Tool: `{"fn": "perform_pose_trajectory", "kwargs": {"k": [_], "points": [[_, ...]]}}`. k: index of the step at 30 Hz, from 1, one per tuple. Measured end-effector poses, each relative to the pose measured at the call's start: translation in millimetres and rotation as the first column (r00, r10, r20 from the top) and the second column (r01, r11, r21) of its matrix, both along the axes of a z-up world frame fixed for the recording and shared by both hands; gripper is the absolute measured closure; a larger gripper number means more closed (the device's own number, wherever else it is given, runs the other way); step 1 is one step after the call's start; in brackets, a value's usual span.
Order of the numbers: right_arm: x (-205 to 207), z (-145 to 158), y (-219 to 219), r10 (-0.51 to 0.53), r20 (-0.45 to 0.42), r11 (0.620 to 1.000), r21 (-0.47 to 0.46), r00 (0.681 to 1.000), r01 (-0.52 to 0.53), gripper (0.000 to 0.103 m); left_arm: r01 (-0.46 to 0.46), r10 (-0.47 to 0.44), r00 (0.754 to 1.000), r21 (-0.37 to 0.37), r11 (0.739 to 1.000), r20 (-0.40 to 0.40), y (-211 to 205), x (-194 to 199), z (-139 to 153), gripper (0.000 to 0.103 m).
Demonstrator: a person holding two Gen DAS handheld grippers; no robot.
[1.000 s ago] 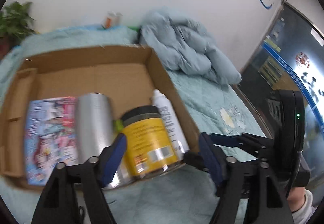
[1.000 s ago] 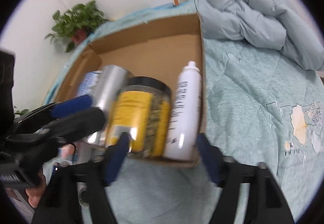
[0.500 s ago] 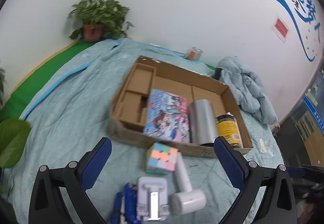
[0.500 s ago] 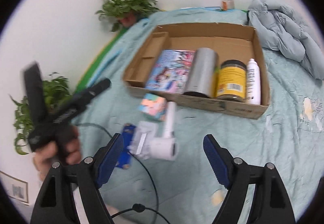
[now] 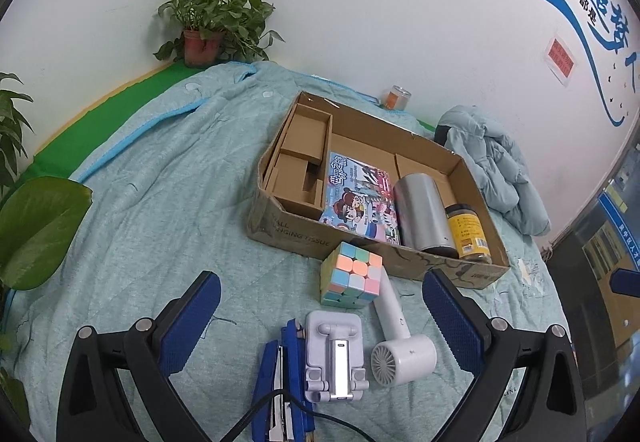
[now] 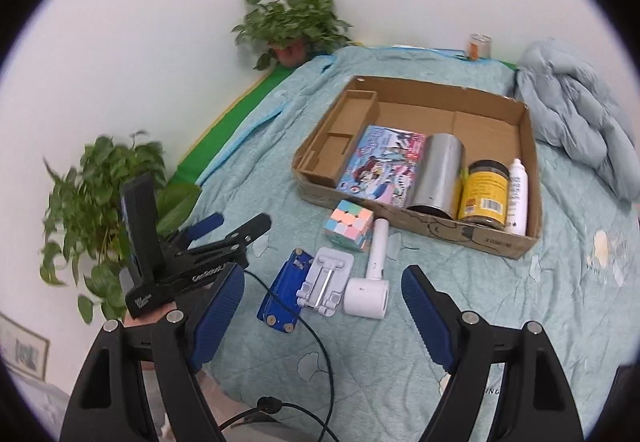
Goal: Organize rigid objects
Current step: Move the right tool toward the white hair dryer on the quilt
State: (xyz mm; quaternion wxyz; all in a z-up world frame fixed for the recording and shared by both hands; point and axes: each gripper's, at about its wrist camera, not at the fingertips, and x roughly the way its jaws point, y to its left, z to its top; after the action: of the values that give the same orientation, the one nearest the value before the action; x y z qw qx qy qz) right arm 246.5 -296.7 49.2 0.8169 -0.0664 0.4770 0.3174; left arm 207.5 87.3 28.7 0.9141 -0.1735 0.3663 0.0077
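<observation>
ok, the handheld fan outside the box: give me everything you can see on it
The white handheld fan looks like smooth plastic: a short round head with a grilled face and a long straight handle. It lies flat on the teal quilt, head toward the cameras, handle pointing at the cardboard box. The handle runs beside the pastel cube, apparently touching it. The grey phone stand lies alongside. Neither gripper touches it.

- The left gripper (image 5: 320, 318) is seen at the bottom of its own frame, angled downward; its jaws have just been opened wide, with nothing clamped.
- The right gripper (image 6: 322, 306) is held open, tilted downward, empty.
</observation>
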Motion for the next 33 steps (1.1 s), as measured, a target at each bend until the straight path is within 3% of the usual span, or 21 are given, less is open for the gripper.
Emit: {"fn": "perform_pose_trajectory", "kwargs": {"k": [7,11,18,23,28,31,33], "points": [[1,-1,-2,-0.025,-0.010,0.999,0.021,1.000,0.025,0.022,0.009,-0.009,1.000,0.006,1.000,0.015,1,-5,3,0.001],[-7,6,14,0.012,0.022,1.000,0.020,1.000,-0.012,0.022,0.013,-0.013,1.000,0.002,1.000,0.009,1,-6,1,0.001],[-10,-2,25,0.025,0.003,0.999,0.025,1.000,-0.025,0.022,0.018,-0.019,1.000,0.010,1.000,0.021,2,-7,6,0.001],[-3,-46,17,0.001,-0.058,0.999,-0.039,0.998,-0.003,0.022,0.007,-0.009,0.999,0.042,0.999,0.047,13,-14,30,0.001],[10,-104,-14,-0.104,-0.038,0.981,-0.168,0.994,0.096,0.022,0.038,-0.052,0.995,0.158,0.987,0.084,24,-38,76,0.001],[9,-127,-28,-0.130,-0.086,0.984,-0.134,0.988,0.118,0.022,0.052,-0.064,0.996,0.197,0.979,0.058,28,-48,81,0.001],[4,-136,-30,-0.127,-0.104,0.989,-0.090,0.986,0.118,0.022,0.077,-0.079,0.997,0.160,0.984,0.007,30,-47,65,0.001]]}}
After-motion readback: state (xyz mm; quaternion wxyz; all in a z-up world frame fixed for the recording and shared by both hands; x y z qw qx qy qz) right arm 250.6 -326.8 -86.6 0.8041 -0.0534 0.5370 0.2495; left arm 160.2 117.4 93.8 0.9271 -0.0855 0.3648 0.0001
